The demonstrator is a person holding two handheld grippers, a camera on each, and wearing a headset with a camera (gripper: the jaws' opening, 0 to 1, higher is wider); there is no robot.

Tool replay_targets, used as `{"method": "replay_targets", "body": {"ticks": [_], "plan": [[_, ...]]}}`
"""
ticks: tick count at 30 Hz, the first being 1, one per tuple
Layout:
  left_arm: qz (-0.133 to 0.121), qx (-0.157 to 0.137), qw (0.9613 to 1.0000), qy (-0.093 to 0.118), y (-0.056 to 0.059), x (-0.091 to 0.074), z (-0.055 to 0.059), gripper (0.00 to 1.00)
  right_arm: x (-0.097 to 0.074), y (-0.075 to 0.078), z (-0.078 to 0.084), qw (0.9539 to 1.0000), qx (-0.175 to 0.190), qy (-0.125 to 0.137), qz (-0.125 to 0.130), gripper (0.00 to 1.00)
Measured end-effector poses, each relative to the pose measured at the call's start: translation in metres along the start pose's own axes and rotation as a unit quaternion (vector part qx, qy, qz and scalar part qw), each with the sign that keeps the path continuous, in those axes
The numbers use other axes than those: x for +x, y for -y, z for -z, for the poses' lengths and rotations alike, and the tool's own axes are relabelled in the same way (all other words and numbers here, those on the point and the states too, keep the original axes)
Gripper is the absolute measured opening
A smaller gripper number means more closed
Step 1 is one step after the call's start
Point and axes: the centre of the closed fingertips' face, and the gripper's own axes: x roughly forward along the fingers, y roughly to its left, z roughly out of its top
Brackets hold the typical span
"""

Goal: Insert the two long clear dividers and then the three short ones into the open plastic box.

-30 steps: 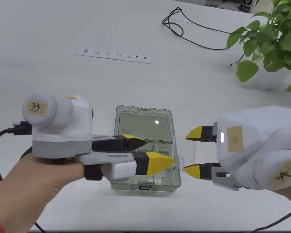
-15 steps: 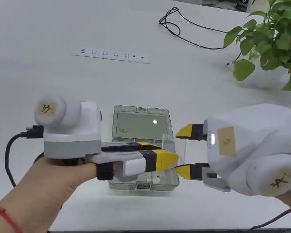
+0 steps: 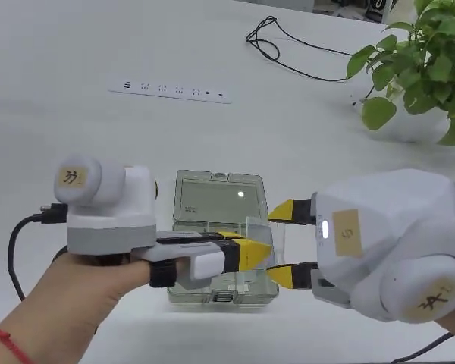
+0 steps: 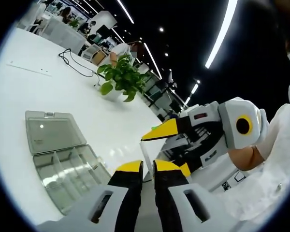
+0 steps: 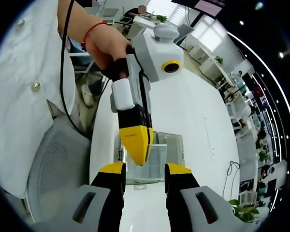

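The open clear plastic box (image 3: 212,199) lies on the white table, lid flat behind its base. In the left gripper view the box (image 4: 63,166) has dividers standing in the base. My left gripper (image 3: 254,250) is over the box's right side, shut on a clear divider (image 3: 269,231) that sticks out to the right. My right gripper (image 3: 279,243) is open, one yellow jaw above the divider and one below. In the right gripper view the left gripper (image 5: 137,150) hangs with the divider (image 5: 157,154) between my open right gripper's (image 5: 145,169) jaws.
A white power strip (image 3: 171,89) lies at the back of the table, with a black cable (image 3: 288,49) beyond it. A potted plant (image 3: 417,61) stands at the back right. A grey chair (image 5: 58,159) is beside the table.
The left gripper has carried the divider to the right over the box. The right gripper has come in leftward, so its open jaws now bracket the divider.
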Motion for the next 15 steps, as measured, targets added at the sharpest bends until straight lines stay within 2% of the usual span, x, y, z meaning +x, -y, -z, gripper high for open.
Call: {"method": "replay_targets", "body": {"ticks": [3, 15], "plan": [[0.005, -0.007, 1.0, -0.001, 0.0019, 0.0005, 0.0001, 0.0, 0.0001, 0.0004, 0.0, 1.0, -0.001, -0.001, 0.0, 0.32], [0.003, -0.021, 0.9998, 0.005, 0.0006, 0.0006, -0.0013, 0.0, 0.0008, 0.0015, 0.0001, 0.9999, -0.012, -0.003, 0.004, 0.33]]}}
